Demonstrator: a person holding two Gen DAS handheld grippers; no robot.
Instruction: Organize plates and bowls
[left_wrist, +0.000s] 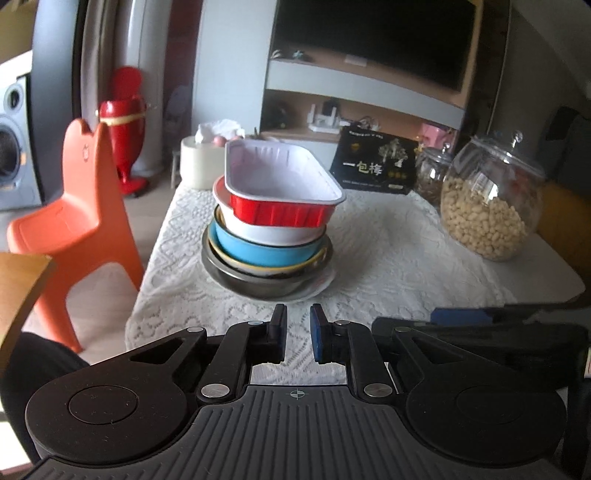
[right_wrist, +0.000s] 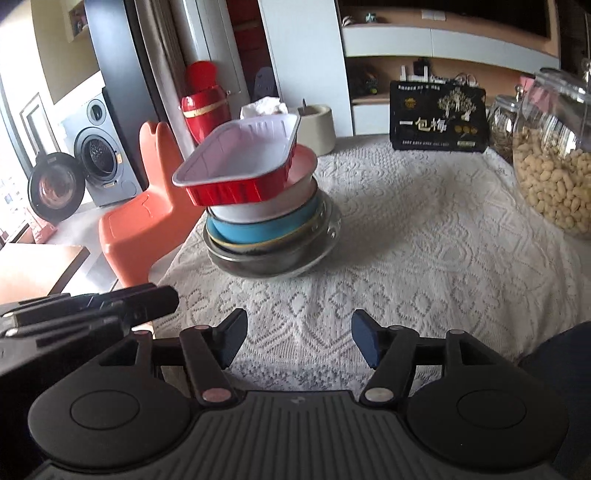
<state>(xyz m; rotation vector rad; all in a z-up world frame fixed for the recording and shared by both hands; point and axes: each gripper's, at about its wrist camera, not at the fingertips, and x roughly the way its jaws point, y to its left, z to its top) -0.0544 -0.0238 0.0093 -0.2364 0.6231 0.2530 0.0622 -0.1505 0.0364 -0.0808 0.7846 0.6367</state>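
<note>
A stack of dishes stands on the lace-covered table (left_wrist: 388, 266). On top lies a red foil tray with a white inside (left_wrist: 284, 212), tilted. Under it sit a white bowl (left_wrist: 273, 234), a blue bowl (left_wrist: 258, 254), a yellow-rimmed dish, a steel bowl (left_wrist: 258, 286) and a white plate (left_wrist: 317, 288). The stack also shows in the right wrist view, with the tray (right_wrist: 236, 184) and the blue bowl (right_wrist: 255, 230). My left gripper (left_wrist: 298, 317) is nearly shut and empty, just in front of the stack. My right gripper (right_wrist: 299, 325) is open and empty, further back.
A big glass jar of peanuts (left_wrist: 487, 206) and a smaller jar (left_wrist: 432, 177) stand at the right. A black box (left_wrist: 376, 162) and a cream tissue holder (left_wrist: 199, 162) stand at the back. An orange chair (left_wrist: 74, 221) stands left of the table.
</note>
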